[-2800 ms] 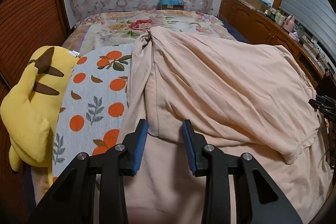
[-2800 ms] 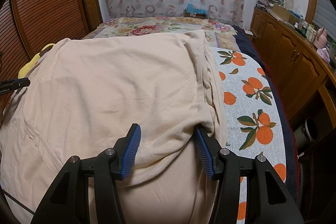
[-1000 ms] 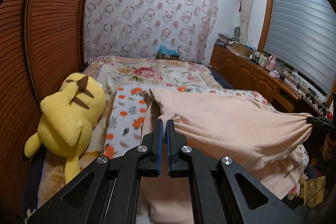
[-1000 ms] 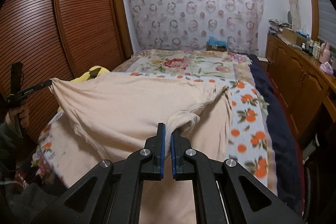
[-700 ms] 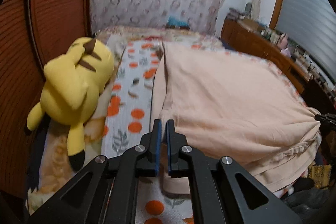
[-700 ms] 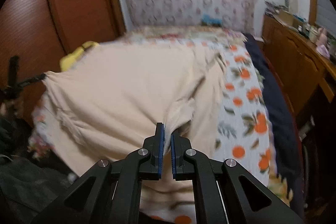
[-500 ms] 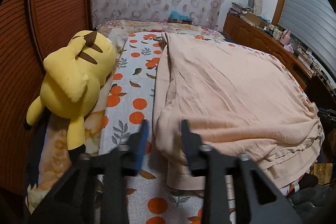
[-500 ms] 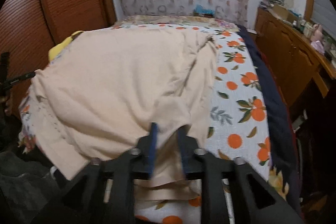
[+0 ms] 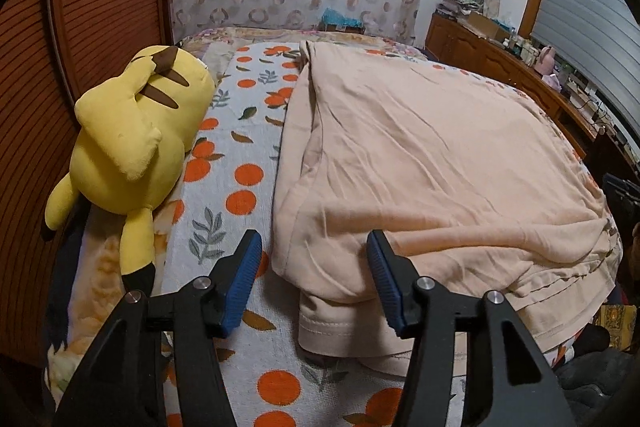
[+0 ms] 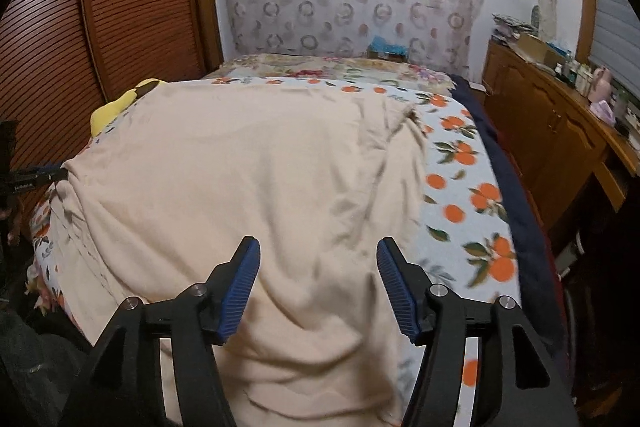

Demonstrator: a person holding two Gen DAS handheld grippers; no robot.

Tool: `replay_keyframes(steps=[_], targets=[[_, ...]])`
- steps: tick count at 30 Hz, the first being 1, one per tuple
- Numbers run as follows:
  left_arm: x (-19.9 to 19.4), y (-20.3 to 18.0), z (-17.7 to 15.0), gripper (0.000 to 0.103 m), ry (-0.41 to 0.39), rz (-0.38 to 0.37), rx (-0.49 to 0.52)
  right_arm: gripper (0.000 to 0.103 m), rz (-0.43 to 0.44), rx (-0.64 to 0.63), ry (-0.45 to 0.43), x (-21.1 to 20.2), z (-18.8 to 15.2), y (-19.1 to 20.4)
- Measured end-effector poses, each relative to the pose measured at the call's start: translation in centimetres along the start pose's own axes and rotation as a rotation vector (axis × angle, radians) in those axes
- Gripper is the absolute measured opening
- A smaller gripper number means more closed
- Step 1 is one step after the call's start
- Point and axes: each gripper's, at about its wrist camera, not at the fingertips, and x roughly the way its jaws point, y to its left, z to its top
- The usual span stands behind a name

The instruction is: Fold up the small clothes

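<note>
A peach-coloured garment lies folded over on the orange-print bedspread, its hem layers at the near edge. My left gripper is open and empty, jaws wide apart just above the garment's near left corner. In the right wrist view the same garment covers most of the bed. My right gripper is open and empty above its near right part. The left gripper shows at the garment's far left edge.
A yellow plush toy lies on the bed's left side beside a slatted wooden wardrobe. A wooden dresser with clutter runs along the right. The bedspread is bare right of the garment. A patterned curtain hangs behind the bed.
Both grippers were shut on the garment's edge and held it up, then laid it down on the bed and opened. The garment now rests flat, released.
</note>
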Motion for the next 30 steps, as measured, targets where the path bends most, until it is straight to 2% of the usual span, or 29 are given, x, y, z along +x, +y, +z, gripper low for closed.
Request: replay_keyframes(steps=[12,18,23,26,29,30], targets=[[0.4,0.0,-0.7,0.056,0.016,-0.004,-0.015,0.063,0.049,-0.019,0.033,4.9,0.6,3.1],[0.4,-0.1,-0.9,0.057,0.013,-0.005,-0.018,0.063,0.011,-0.040,0.099,7.1,0.4,4.3],[0.3,-0.5,-1.1,0.058,0.007,-0.019,-0.006,0.064,-0.029,-0.073,0.108,7.5,0.6,5.0],[0.3,-0.7,-1.1,0.049,0.006,-0.033,-0.001,0.066,-0.044,-0.068,0.112,7.6,0.6,5.2],[0.4,-0.7,-0.9,0.030,0.012,-0.065,-0.015,0.069,-0.050,-0.058,0.117,7.4,0.8,5.5],[0.4,-0.8,-0.9,0.020,0.014,-0.069,-0.015,0.072,-0.056,-0.051,0.121,7.0,0.7,5.8]])
